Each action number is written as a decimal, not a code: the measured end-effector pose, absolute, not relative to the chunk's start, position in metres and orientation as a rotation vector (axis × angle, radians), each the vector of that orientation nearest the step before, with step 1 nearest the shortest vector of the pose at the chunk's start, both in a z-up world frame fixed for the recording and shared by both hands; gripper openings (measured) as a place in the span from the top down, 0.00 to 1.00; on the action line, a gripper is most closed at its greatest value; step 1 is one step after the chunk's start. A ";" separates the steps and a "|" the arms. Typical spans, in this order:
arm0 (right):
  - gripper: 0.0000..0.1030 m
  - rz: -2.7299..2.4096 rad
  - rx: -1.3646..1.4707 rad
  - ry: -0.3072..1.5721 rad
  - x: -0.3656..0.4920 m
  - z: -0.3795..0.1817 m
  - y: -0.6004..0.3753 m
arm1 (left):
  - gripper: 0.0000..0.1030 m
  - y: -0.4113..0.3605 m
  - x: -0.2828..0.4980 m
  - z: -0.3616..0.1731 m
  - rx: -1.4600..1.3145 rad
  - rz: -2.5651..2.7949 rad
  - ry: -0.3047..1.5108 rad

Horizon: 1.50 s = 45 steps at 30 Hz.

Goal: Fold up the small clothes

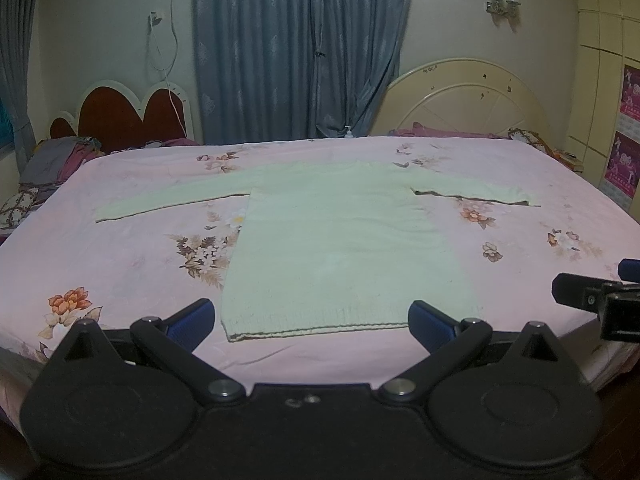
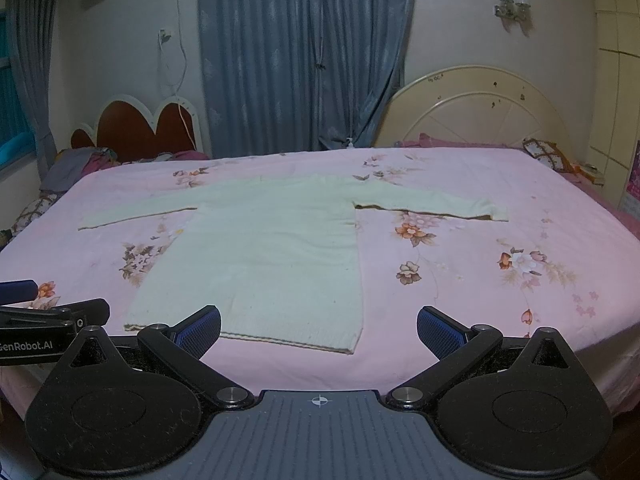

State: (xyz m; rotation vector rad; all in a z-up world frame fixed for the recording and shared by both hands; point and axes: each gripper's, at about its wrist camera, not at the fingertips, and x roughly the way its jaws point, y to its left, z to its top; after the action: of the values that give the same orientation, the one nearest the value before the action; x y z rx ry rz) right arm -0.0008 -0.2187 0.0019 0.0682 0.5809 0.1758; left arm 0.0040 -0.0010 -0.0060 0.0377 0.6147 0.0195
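A pale green long-sleeved sweater point(image 1: 344, 240) lies flat on the pink floral bedsheet point(image 1: 132, 248), hem nearest me, both sleeves spread sideways. My left gripper point(image 1: 310, 320) hovers open just before the hem, nothing between its blue pads. In the right wrist view the same sweater point(image 2: 260, 248) lies left of centre, and my right gripper point(image 2: 318, 330) is open over the hem's right corner, holding nothing. Each gripper shows at the edge of the other's view: the right gripper point(image 1: 600, 296) and the left gripper point(image 2: 52, 320).
The bed's near edge runs just under both grippers. A red heart-shaped headboard point(image 1: 132, 116) and piled bedding sit at the back left, a cream round headboard point(image 1: 472, 96) at the back right. Blue curtains point(image 1: 296, 48) hang behind. A patterned pillow point(image 2: 544, 154) lies far right.
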 end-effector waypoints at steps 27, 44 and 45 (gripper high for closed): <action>0.00 0.003 0.133 0.593 0.162 -0.016 -0.231 | 0.00 0.035 0.168 -0.017 -0.005 -0.110 0.650; 0.00 -0.164 0.203 0.570 0.292 -0.038 -0.322 | 0.02 0.031 0.301 -0.050 -0.089 -0.071 0.660; 0.02 -0.170 0.218 0.574 0.303 -0.045 -0.334 | 0.02 0.024 0.312 -0.054 -0.083 -0.060 0.673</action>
State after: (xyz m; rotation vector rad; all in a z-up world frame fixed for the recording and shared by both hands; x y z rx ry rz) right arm 0.3030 -0.3340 -0.0448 0.2185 0.5736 -0.1697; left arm 0.3124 0.0243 -0.0541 -0.0831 0.6733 -0.0599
